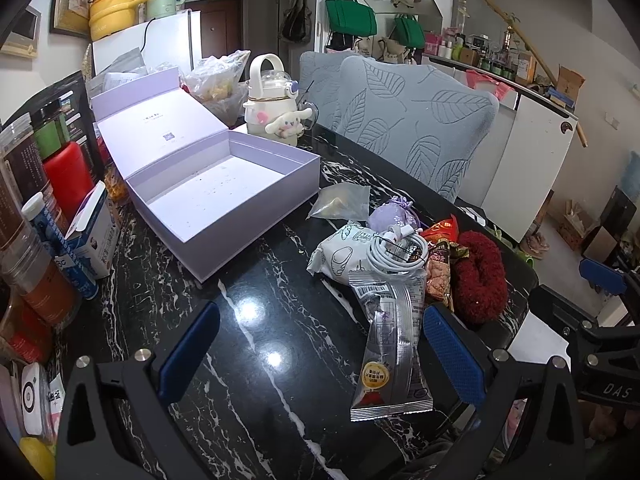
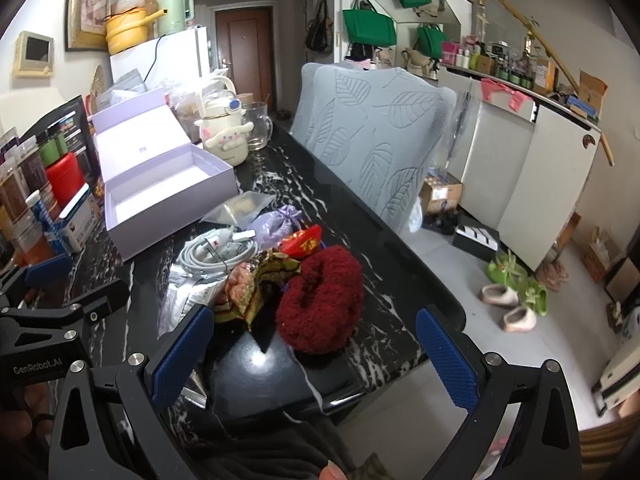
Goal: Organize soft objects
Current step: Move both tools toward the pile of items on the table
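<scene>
Both grippers are hovering low over a glossy black tabletop veined with white, ceiling lights glaring off it. The left gripper is holding its jaws wide apart with nothing between them; the right gripper is likewise spreading its jaws empty, at the tabletop's near edge.

Just ahead, one heap of small things is lying on the tabletop's right part: one silver foil packet nearest the left gripper, one dark red fuzzy scrunchie nearest the right, one coiled white cable, one white printed pouch, one crinkled snack wrapper, one red packet, one lilac drawstring sachet and one clear zip bag.

Beyond the heap, one open lilac box is sitting empty, its lid leaning back. Behind it, one cream cartoon bottle is standing beside one glass mug. Jars and cartons are crowding the left edge.

Two leaf-patterned grey chair backs are pressing against the far side. Further off, three green tote bags are hanging on the white wall, and one white fridge is carrying one yellow pot and one pale green kettle.
</scene>
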Demonstrator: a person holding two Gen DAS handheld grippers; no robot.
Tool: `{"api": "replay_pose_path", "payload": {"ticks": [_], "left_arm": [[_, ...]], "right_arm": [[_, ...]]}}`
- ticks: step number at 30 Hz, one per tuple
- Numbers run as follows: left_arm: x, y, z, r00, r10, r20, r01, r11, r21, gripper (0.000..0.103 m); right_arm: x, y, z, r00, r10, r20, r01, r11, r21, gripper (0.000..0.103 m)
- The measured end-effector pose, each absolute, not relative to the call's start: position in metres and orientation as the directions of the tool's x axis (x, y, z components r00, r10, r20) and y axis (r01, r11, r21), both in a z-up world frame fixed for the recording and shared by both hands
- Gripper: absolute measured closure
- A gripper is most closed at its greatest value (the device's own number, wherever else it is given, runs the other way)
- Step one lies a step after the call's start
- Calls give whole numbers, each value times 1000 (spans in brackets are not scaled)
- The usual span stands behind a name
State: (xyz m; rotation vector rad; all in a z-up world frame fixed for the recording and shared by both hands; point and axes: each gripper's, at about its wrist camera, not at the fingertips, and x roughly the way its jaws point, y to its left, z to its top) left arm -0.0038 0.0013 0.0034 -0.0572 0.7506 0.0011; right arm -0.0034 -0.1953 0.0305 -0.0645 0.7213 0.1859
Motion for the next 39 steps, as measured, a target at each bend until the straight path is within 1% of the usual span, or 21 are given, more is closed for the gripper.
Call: {"api": "replay_pose_path", "payload": {"ticks": [12, 39], "left_arm": [[-5, 1, 4, 731, -28, -682, -9, 999, -51, 0], [-6, -3, 8, 735, -56, -676, 23, 998, -58, 0]], "right_arm": [[-2, -195, 28, 725, 129, -676, -181, 984, -7, 0], [1, -198, 25, 716, 155, -681, -195, 981, 18, 0]]}}
